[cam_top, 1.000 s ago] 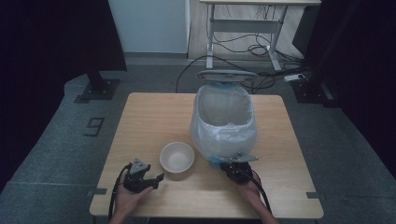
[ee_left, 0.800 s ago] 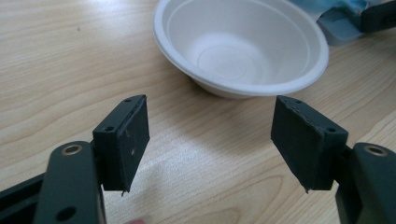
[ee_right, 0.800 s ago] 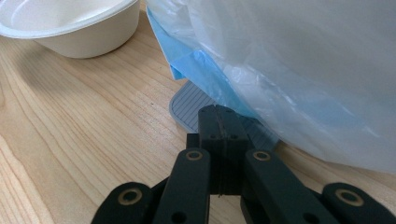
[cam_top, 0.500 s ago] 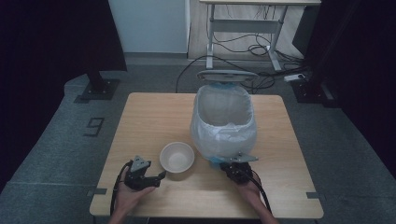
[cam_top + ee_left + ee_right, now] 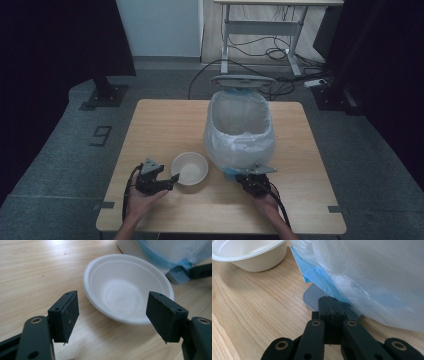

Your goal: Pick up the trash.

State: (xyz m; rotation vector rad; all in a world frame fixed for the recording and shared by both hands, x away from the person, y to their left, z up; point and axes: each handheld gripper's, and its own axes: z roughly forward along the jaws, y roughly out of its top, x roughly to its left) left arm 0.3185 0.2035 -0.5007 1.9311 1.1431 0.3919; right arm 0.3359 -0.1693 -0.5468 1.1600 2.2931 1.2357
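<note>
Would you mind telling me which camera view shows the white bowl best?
The left gripper view: the bowl lies whole and close between the open jaws, its empty inside plain. The high view shows the bowl whole but small, beside the bin. The right gripper view catches just part of its rim and wall.

The bowl (image 5: 127,290) is plain white, with faint pressed rings inside. The tabletop (image 5: 165,130) is pale wood with fine straight grain. The bin (image 5: 240,131) is white, lined with a clear, milky bag (image 5: 372,277) over a blue layer that shows as a band near its base. Its pedal (image 5: 313,297) is grey with thin dark ribbed lines. Both grippers, left (image 5: 112,315) and right (image 5: 329,315), are matt black with brass-ringed screw holes. The floor (image 5: 75,145) is dark grey carpet, marked with a black "9" (image 5: 101,135).
</note>
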